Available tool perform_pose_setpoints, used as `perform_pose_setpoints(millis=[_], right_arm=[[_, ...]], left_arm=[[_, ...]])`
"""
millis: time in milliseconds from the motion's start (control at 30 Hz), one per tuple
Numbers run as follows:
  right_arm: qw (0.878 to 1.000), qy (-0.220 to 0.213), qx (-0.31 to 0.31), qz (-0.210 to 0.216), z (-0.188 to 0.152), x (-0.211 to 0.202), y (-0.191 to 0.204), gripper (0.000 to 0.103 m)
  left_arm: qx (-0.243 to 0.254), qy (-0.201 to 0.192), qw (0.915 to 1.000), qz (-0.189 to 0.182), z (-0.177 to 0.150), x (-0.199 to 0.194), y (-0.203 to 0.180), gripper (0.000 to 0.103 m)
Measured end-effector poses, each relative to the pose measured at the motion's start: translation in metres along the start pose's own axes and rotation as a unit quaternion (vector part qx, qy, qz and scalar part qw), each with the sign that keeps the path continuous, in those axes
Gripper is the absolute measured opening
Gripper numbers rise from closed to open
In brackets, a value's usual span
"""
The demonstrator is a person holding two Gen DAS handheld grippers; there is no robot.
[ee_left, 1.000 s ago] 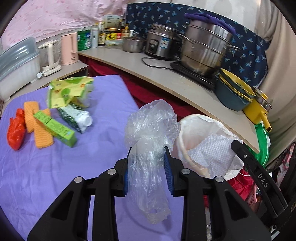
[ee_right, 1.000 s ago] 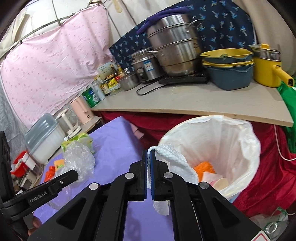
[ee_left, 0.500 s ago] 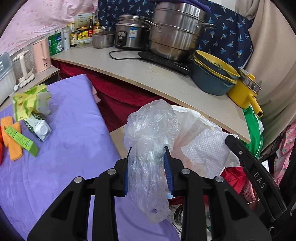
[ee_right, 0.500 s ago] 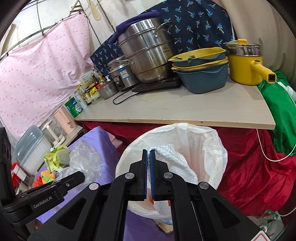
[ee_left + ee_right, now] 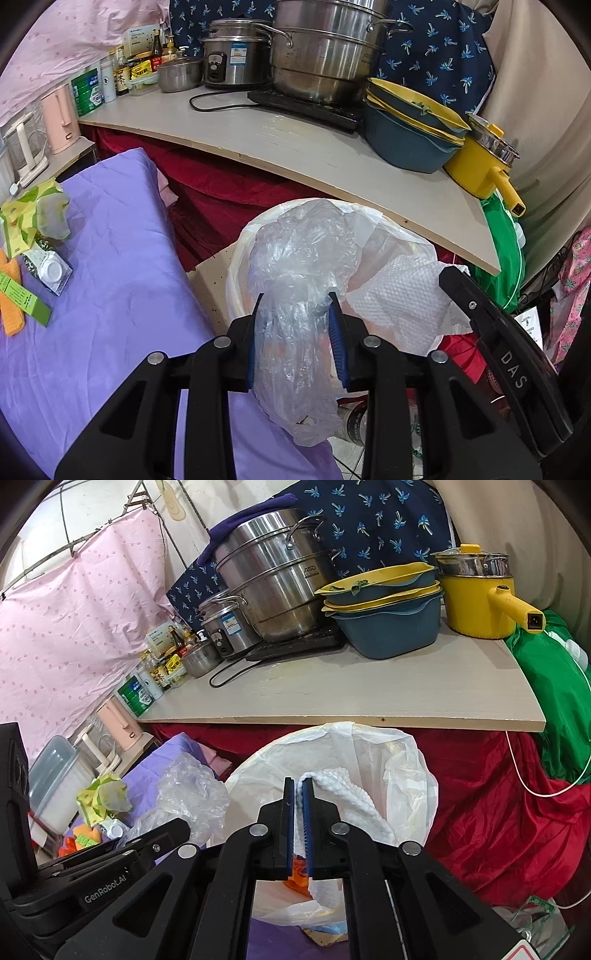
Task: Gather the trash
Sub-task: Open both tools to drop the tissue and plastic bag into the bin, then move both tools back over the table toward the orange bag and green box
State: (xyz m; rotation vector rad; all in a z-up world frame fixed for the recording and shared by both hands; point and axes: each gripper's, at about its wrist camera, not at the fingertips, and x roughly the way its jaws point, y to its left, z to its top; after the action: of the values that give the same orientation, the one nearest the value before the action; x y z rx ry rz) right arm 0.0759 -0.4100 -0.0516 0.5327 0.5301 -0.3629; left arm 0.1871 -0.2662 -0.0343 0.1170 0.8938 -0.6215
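So we've got both grippers parked over the bin (image 5: 413, 775), the one with the white liner sitting on the floor between the purple cloth (image 5: 110, 258) and the red drape under the counter (image 5: 295, 147).

Our left gripper (image 5: 295, 325) is clamped on a crumpled clear bag (image 5: 299, 258). The blue pads squeeze its middle, the puffy top bulges out over the bin's near rim and the tail hangs down below the jaws.

Our right gripper (image 5: 299, 812) has a white paper towel (image 5: 354, 805) in it, right above the bin opening. Its jaws are just starting to open: there's a thin gap showing, and the towel sits between them and drapes off to the right side and down into the bin. Some orange trash (image 5: 297, 873) is visible at the bottom.

Back on the purple cloth there's more stuff waiting: a yellow-green wrapper (image 5: 33, 214), a carton (image 5: 48, 266) lying flat, a green box (image 5: 22, 299) and an orange piece (image 5: 11, 317) at the far left edge, all well apart from the bin.
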Motion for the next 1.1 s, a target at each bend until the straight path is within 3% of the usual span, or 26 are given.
perform_pose_setpoints(millis=[100, 167, 233, 300, 433, 533, 833, 1100], right_arm=[[1.000, -0.003, 0.004, 0.000, 0.002, 0.002, -0.001, 0.010], [1.000, -0.004, 0.005, -0.001, 0.003, 0.003, 0.000, 0.012], [1.000, -0.005, 0.006, 0.001, 0.004, 0.003, 0.000, 0.015], [1.000, -0.007, 0.006, 0.003, 0.005, 0.003, 0.001, 0.025], [1.000, -0.012, 0.004, 0.003, 0.007, 0.002, 0.003, 0.026], [1.000, -0.014, 0.005, 0.006, 0.009, 0.003, 0.005, 0.034], [1.000, 0.012, 0.006, 0.008, 0.005, 0.026, 0.009, 0.037], [0.998, 0.063, 0.015, -0.019, -0.035, 0.052, -0.003, 0.036]], left_arm=[[0.007, -0.004, 1.0000, -0.001, 0.002, 0.004, -0.004, 0.032], [0.008, -0.006, 0.9999, 0.001, 0.003, 0.005, -0.006, 0.052], [0.008, -0.015, 0.9999, 0.004, 0.004, 0.004, -0.007, 0.058], [0.012, -0.017, 0.9998, 0.001, 0.005, 0.005, -0.009, 0.058], [0.010, -0.016, 0.9998, 0.004, 0.007, 0.008, -0.008, 0.058], [0.003, -0.017, 0.9998, 0.006, 0.007, 0.007, -0.003, 0.060], [-0.020, -0.026, 0.9993, 0.020, 0.008, -0.001, 0.019, 0.060], [-0.041, -0.030, 0.9981, 0.035, -0.001, -0.011, 0.049, 0.060]])
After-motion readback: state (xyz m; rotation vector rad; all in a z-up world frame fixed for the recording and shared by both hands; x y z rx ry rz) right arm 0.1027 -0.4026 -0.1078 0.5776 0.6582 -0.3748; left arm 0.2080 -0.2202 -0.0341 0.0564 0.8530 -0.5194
